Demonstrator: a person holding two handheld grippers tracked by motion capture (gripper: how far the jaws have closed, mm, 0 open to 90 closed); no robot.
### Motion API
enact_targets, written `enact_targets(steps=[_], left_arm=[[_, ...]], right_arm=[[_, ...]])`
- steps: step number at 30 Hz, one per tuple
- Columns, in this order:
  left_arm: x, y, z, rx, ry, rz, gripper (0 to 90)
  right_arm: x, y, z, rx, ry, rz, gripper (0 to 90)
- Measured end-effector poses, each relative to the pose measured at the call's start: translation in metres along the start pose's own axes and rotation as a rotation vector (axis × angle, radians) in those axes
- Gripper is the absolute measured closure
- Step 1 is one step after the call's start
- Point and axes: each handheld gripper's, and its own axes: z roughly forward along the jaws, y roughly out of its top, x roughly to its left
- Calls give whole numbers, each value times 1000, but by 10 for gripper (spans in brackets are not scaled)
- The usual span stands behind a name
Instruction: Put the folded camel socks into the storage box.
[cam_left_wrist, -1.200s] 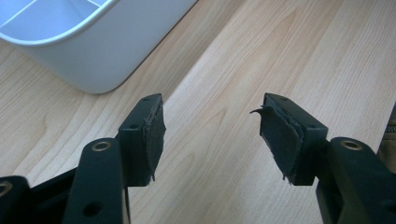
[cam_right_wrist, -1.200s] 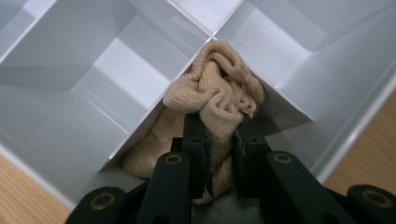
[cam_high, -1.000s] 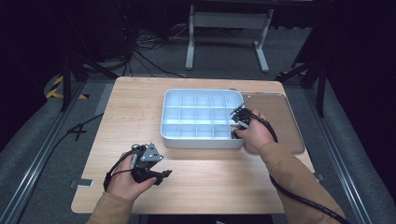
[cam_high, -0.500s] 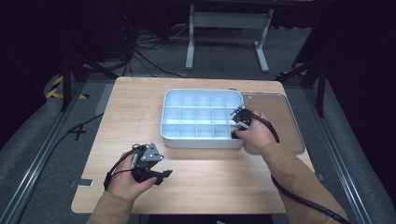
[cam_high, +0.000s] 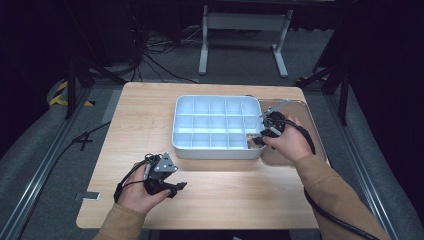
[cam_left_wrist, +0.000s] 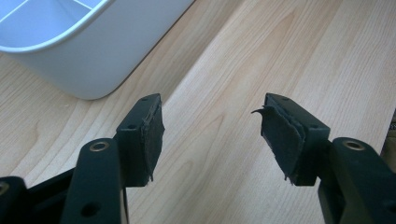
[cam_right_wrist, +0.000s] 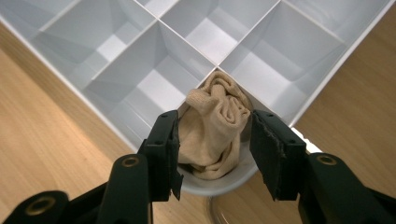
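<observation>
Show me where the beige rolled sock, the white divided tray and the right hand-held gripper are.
beige rolled sock (cam_right_wrist: 215, 126): right gripper view, on its bunched middle.
white divided tray (cam_high: 215, 151): high view, on its near outer wall.
right hand-held gripper (cam_right_wrist: 214, 154): right gripper view, midway between its fingertips.

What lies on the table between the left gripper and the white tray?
Nothing: in the high view, only bare wood separates the left gripper from the tray. The left gripper view shows the same bare table beyond its open jaws.
</observation>
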Motion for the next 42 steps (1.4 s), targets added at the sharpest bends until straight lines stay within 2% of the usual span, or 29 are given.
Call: enact_targets(steps=[5,13,19,22,25,30,34,39,42], left_arm=[[0,0,0,-2,-1,-3,396],[0,0,-1,3,-5,0,390],[4,-1,-6,-12,-10,-11,384],[5,-1,-8,-11,-15,-9,385],[6,-2,-11,-11,-25,-10,387],[9,-4,-14,-10,-27,-16,390],[8,-3,-13,1,-26,-8,385],[7,-3,-11,11,-23,-10,380],[7,-4,-10,14,-24,-15,380]], right_arm=[[1,-8,-22,-77,25,-7,519],[5,-24,-55,-210,64,-45,474],[7,-42,-73,-279,97,-106,448],[8,-51,-78,-302,92,-149,439],[9,-61,-81,-312,93,-169,430],[10,-79,-89,-341,104,-184,404],[10,-94,-94,-372,118,-194,345],[8,-118,-86,-339,96,-195,338],[10,-132,-80,-336,101,-185,338]])
